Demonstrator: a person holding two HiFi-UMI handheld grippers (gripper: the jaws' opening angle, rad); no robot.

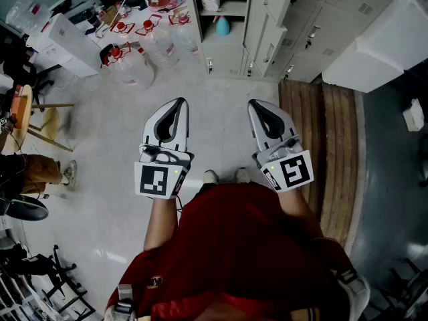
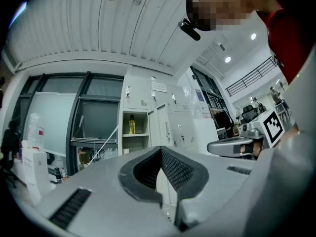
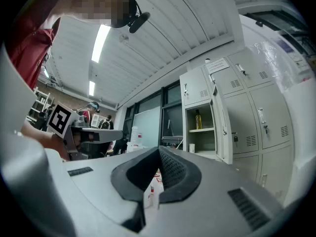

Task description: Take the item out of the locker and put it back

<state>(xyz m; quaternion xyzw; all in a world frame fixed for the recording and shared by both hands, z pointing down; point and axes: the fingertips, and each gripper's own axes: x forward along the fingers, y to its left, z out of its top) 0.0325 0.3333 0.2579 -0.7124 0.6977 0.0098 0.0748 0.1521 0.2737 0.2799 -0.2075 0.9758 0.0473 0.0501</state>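
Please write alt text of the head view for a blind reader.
Seen from above, a person in a red shirt holds the left gripper and right gripper side by side over a grey floor, both shut and empty. Ahead, an open locker holds a white cup and a blue item.

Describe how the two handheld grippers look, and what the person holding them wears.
The left gripper and the right gripper both have pale grey, tapering shells with black openings on top and dark, ribbed pads inside. Each carries a white cube with black square markers at its rear, and a small green light beside it. The person wears a red short-sleeved shirt.
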